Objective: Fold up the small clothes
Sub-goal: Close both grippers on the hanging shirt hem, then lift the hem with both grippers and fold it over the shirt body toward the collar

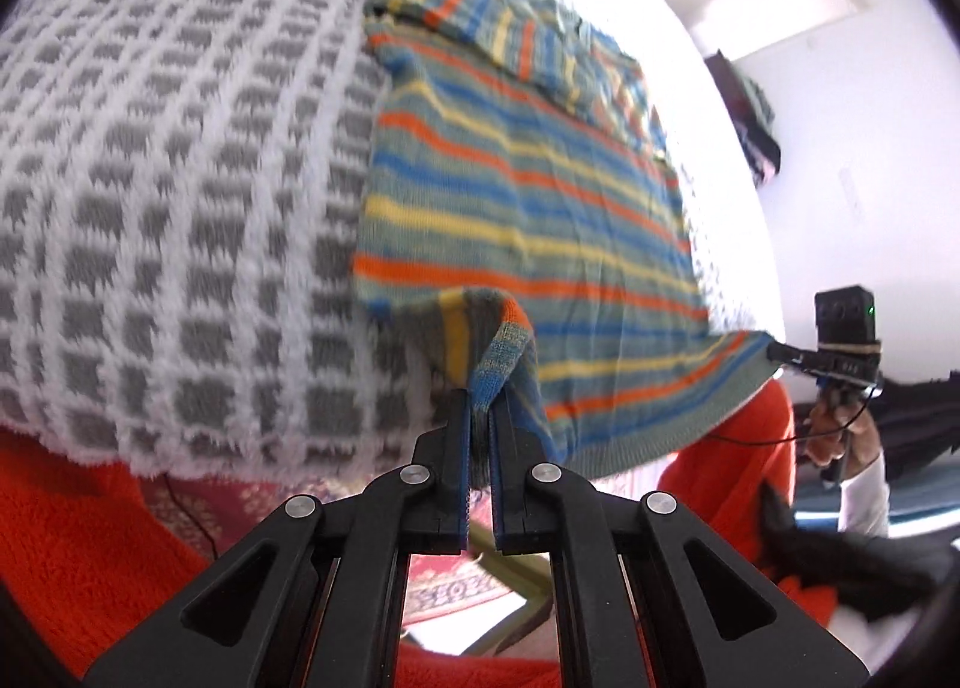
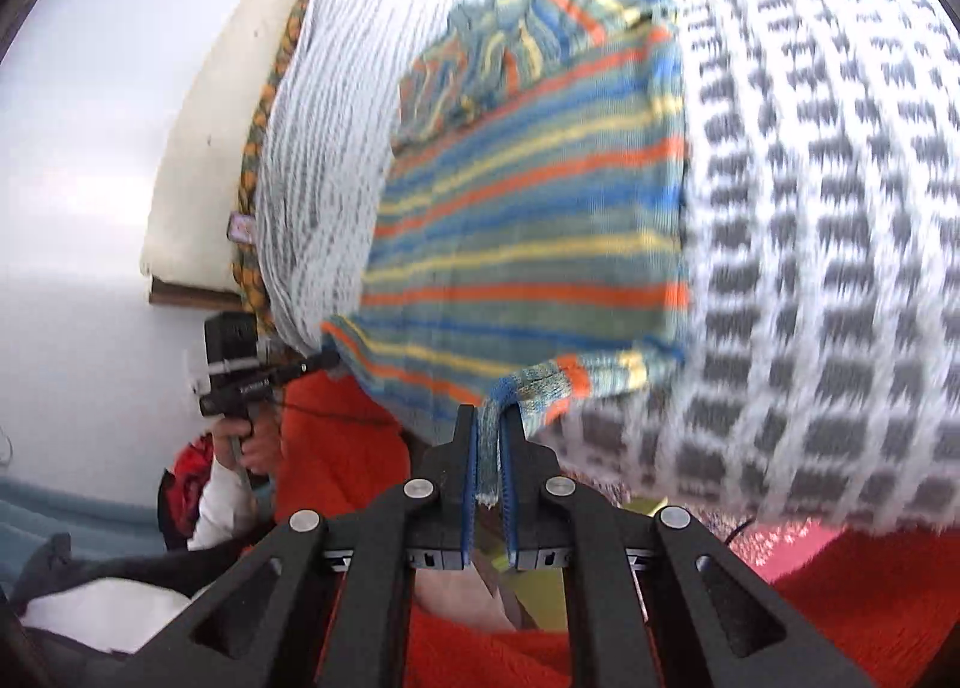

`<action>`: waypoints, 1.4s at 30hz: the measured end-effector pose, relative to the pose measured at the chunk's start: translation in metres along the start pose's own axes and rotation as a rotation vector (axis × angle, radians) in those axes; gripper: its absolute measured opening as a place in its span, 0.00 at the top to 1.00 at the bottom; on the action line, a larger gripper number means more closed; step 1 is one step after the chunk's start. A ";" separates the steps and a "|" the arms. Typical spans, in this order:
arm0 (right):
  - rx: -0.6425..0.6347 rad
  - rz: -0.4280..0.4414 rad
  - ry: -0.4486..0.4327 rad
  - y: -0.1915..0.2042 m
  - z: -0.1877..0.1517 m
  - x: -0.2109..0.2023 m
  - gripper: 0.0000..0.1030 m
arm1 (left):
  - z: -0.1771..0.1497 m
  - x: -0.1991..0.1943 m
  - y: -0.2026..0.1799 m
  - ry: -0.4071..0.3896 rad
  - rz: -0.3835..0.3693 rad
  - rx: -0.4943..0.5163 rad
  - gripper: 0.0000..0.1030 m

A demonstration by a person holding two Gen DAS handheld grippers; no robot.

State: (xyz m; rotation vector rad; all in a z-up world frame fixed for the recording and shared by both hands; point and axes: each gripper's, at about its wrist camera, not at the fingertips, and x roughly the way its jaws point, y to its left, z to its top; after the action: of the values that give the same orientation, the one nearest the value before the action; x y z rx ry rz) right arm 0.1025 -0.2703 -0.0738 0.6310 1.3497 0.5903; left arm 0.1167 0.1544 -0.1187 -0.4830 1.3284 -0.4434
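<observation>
A home bedroom: a fluffy grey-and-white checked blanket [image 1: 180, 196] covers a bed, with white walls [image 1: 852, 135] at upper right.

Bright daylight, blown-out white walls, motion blur, fisheye-warped edges.

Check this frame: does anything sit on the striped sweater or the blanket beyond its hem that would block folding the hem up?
Nothing visible does. Both the left gripper and right gripper pinch the striped sweater hem; the checked blanket around it shows nothing else.

Grey-and-white checked blanket [image 1: 180, 178] (fluffy) under striped knit sweater [image 1: 510, 196]
</observation>
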 end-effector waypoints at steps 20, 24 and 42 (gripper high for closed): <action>0.055 -0.144 0.026 -0.025 0.014 -0.004 0.48 | 0.003 0.034 -0.006 0.075 0.047 0.000 0.97; -0.048 -0.257 0.176 -0.016 -0.008 0.015 0.30 | 0.001 0.032 -0.006 0.072 0.038 -0.001 0.97; -0.031 -0.158 0.188 -0.006 -0.024 0.013 0.93 | -0.018 -0.007 0.015 -0.055 -0.137 -0.159 0.97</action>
State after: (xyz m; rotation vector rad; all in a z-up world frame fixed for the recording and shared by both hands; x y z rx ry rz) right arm 0.0805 -0.2631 -0.0894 0.4470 1.5476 0.5512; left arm 0.0983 0.1691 -0.1242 -0.7167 1.2878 -0.4360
